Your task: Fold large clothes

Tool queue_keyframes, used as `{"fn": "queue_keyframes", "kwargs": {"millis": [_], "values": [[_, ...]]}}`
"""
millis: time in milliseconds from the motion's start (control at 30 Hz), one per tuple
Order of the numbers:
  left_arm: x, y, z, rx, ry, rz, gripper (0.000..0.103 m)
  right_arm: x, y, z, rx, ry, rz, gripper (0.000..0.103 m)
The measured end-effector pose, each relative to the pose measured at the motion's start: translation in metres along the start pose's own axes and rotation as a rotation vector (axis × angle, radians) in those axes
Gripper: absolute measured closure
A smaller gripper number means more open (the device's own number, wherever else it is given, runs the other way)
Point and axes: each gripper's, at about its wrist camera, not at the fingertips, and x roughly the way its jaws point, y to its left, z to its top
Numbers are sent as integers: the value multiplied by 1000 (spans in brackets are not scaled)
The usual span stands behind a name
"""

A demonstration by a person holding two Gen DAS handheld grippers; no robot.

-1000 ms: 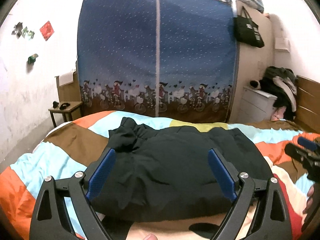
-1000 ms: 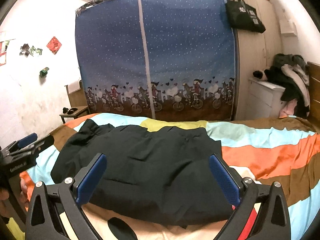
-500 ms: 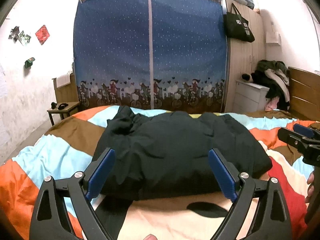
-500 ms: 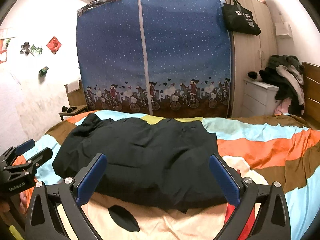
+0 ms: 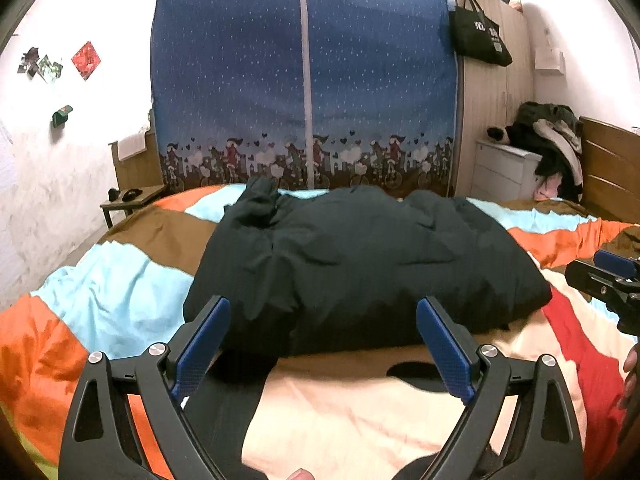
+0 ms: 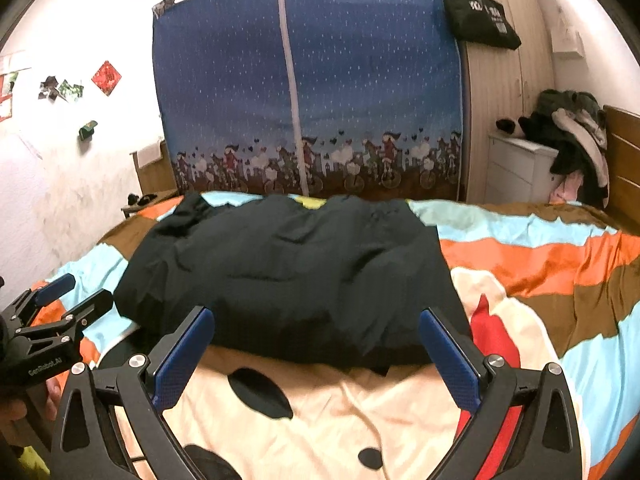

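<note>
Black garment [image 5: 360, 256] on bedspread [image 5: 120, 288], just ahead of both claws — left claw [image 5: 322, 350], right claw [image 6: 316, 354] — spread, empty

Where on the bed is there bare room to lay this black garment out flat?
Bare striped bedspread lies right of the black garment, toward the wooden headboard. A narrower blue and brown strip lies on its left, toward the small side table. The cream patch nearest both grippers is also bare. The white dresser is piled with clothes.

right claw [image 5: 608, 276] cut off, bedspread [image 6: 520, 248] under garment [image 6: 296, 276] hidden

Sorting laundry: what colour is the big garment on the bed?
The big garment is plain black; clearest in the right wrist view.
</note>
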Motion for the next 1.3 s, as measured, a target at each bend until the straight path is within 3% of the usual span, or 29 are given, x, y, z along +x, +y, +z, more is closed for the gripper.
{"fn": "queue_keyframes", "kwargs": {"millis": [333,1300], "values": [[-2,2,-17,8,41,1,12,3,3,-20,16,65,10,0],[1,-1,-21,18,63,-10,12,1,2,-22,29,70,5,0]]}}
